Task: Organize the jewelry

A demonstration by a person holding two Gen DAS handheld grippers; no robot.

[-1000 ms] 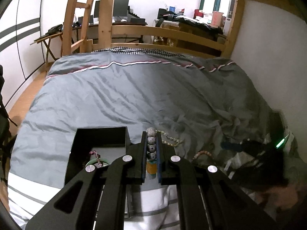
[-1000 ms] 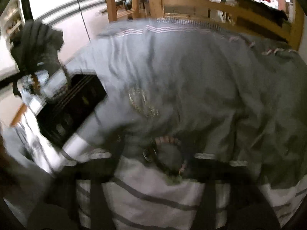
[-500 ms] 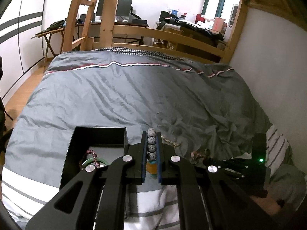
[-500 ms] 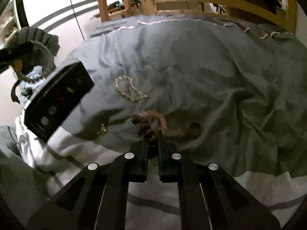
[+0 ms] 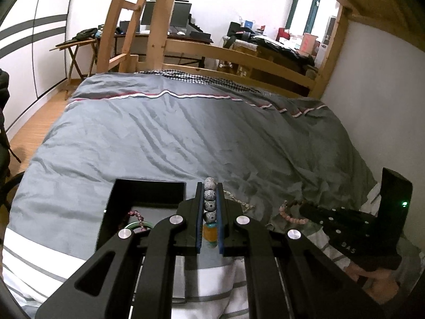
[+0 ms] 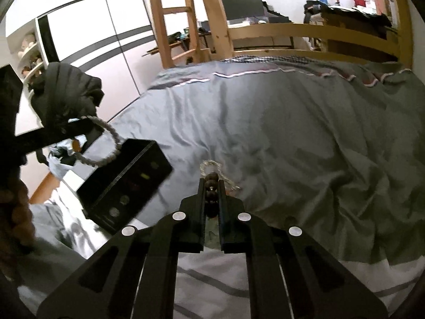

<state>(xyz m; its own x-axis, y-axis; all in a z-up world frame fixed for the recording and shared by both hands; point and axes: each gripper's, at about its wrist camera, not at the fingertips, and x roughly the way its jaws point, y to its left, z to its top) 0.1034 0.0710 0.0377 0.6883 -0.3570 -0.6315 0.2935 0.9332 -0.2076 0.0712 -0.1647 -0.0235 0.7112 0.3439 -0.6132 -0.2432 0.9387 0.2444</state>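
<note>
The left gripper point(image 5: 209, 202) is closed on a speckled grey bead bracelet point(image 5: 209, 199), four beads lined up between its blue-lined fingers point(image 5: 198, 212) with an amber bead below them. In the right wrist view that bracelet point(image 6: 106, 143) hangs as a loop from the left gripper point(image 6: 87, 127), above the black jewelry box point(image 6: 127, 183).

The right gripper point(image 6: 211, 194) is clamped on a dark brown bead bracelet point(image 6: 211, 186); its pink beaded part point(image 5: 290, 216) shows at that gripper's tip point(image 5: 305, 208) in the left wrist view.

The box point(image 5: 117, 204) sits open on the grey duvet point(image 5: 186, 133), just left of the left gripper, holding a green bangle point(image 5: 138, 224) and a purple bead strand point(image 5: 136, 216) (both partly hidden). A pale chain necklace point(image 6: 212, 166) lies on the duvet just ahead of the right gripper's fingers.
</note>
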